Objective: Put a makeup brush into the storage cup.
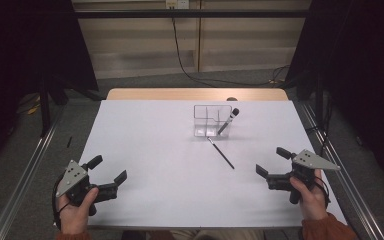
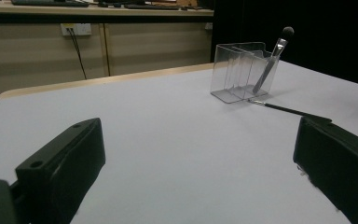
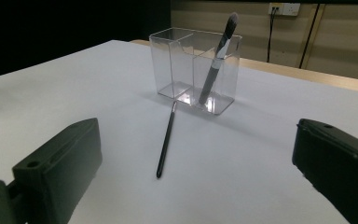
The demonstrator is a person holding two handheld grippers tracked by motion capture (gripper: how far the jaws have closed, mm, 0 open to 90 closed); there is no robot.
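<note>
A clear plastic organizer (image 1: 209,121) (image 2: 238,74) (image 3: 186,70) with compartments stands on the white table, a little past its middle. A makeup brush (image 1: 228,121) (image 2: 272,60) (image 3: 216,60) leans upright in its right-hand compartment, bristles up. A thin black brush (image 1: 221,153) (image 2: 289,110) (image 3: 166,140) lies flat on the table just in front of the organizer. My left gripper (image 1: 109,169) rests open at the near left of the table. My right gripper (image 1: 271,161) rests open at the near right. Both hold nothing.
The white table surface (image 1: 170,165) ends in a wooden strip (image 1: 195,94) at the far edge. Metal rails (image 1: 25,180) run along both sides. A black cable (image 1: 185,65) hangs from a wall socket behind.
</note>
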